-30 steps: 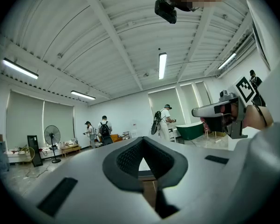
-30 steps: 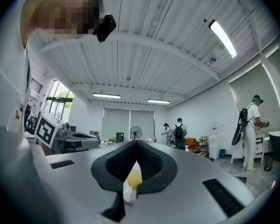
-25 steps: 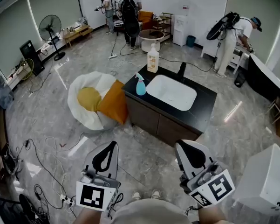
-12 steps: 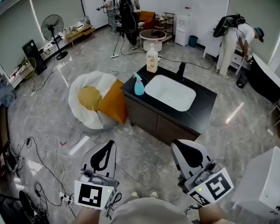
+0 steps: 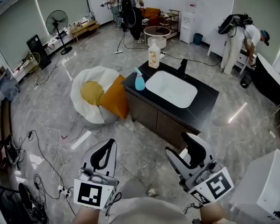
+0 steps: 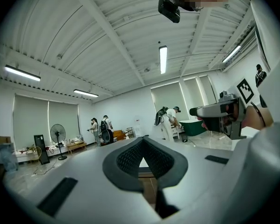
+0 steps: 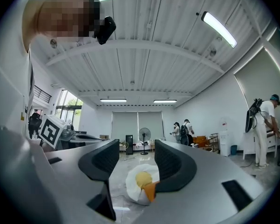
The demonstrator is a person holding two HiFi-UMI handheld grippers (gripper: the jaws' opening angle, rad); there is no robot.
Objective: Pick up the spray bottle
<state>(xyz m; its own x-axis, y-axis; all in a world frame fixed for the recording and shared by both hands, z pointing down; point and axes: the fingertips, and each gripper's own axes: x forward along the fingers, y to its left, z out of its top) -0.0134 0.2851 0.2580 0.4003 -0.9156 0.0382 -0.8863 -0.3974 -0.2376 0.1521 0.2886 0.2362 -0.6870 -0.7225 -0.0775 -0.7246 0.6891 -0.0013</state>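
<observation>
The right tool (image 5: 177,143) is opening its jaws with nothing between them; the left tool (image 5: 110,146) is closed and empty. The spray bottle (image 5: 140,81) stands upright at the worktop's (image 5: 206,100) near-left corner, far ahead between both tools, neither clearly nearer.

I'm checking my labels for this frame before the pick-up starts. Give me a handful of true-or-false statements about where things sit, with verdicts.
1. The spray bottle stands upright on the black counter. True.
2. The spray bottle sits inside the white basin. False: it stands on the counter beside the basin.
3. The left gripper holds the spray bottle. False: its fingers are together on nothing, well short of the counter.
4. A pump bottle stands at the counter's far corner. True.
5. The beanbag lies to the right of the counter in the head view. False: it lies to the left.
</observation>
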